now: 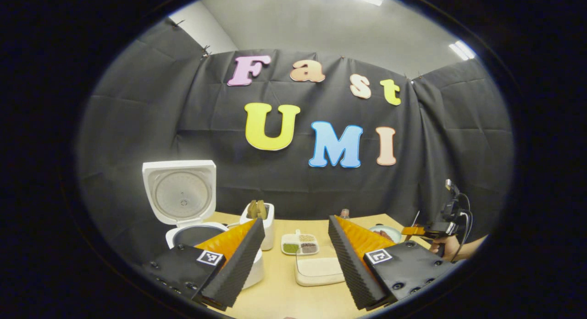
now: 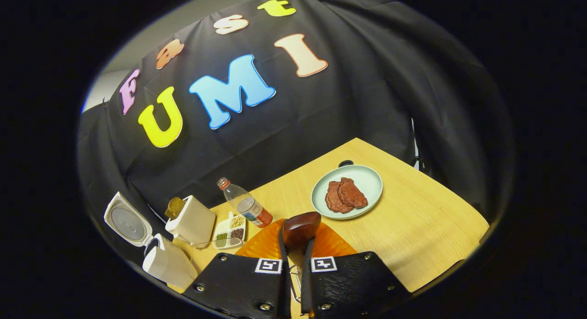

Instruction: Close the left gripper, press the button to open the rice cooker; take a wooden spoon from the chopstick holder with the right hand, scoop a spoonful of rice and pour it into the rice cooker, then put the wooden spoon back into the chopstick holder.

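Rice cooker lid is already up: the white rice cooker (image 1: 192, 218) stands at the bench's (image 2: 412, 227) far left corner with its round inner lid facing the room. The left tongs (image 1: 296, 259) are spread wide, holding nothing, hovering over the near left part of the bench. Just past them sits a shallow white rectangular tray of rice (image 1: 318, 269), and behind it a small white divided dish of grains (image 1: 300, 244).

The right tongs (image 2: 294, 245) are pressed together on the handle of the dark wooden spoon (image 2: 300, 229), its bowl poking out ahead of the fingers. The spoon bowl looks empty, so I judge the scoop is still to come. The white square chopstick holder (image 2: 191, 222) with brown utensils sits beside the cooker, with a clear plastic bottle with a red cap (image 2: 244, 203) leaning next to it. A pale green plate with two red meat patties (image 2: 347, 191) is toward the far right edge.

Risks:
- The grip is low on a thin handle, so the spoon may twist when it digs into the rice.
- A tilted spoon spills grains onto the bench on the way to the cooker.
- Swinging left could clip the bottle or the holder.
- The spread left tongs sit near the tray and may block the scoop path.
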The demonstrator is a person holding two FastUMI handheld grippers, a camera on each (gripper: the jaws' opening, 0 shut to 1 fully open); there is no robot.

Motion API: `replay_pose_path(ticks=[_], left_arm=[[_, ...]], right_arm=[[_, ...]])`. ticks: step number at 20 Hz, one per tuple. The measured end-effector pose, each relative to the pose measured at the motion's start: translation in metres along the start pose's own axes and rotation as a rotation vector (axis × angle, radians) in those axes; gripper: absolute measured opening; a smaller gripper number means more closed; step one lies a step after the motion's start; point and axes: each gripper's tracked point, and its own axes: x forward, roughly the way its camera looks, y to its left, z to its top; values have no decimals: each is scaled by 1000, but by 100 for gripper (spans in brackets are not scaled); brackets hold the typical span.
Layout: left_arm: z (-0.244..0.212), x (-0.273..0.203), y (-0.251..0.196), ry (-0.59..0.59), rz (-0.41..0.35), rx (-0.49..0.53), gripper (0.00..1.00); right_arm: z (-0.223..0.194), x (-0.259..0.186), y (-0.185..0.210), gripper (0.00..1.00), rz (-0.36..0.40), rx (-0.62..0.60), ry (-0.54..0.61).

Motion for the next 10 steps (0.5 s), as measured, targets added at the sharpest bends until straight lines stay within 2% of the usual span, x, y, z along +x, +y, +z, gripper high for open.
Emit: replay_pose_path(ticks=[4,5,6,7,9,10], left_arm=[[-2,-3,-1,12,6,1,96],[-2,-3,-4,13,1,0,96],[0,-1,-7,12,-6,1,97],[2,0,-10,6,-13,3,96],[7,5,-21,-9,-39,3,96],[9,9,-25,-15,-51,1,97]], right_arm=[[-20,14,-1,9,1,-64,26],[-17,12,0,13,16,-91,16],[-20,11,-6,16,-8,-146,29],[-21,7,-11,34,-14,-208,23],[-5,-8,-27,96,-84,-332,-5],[4,-20,-30,97,-94,-377,-24]])
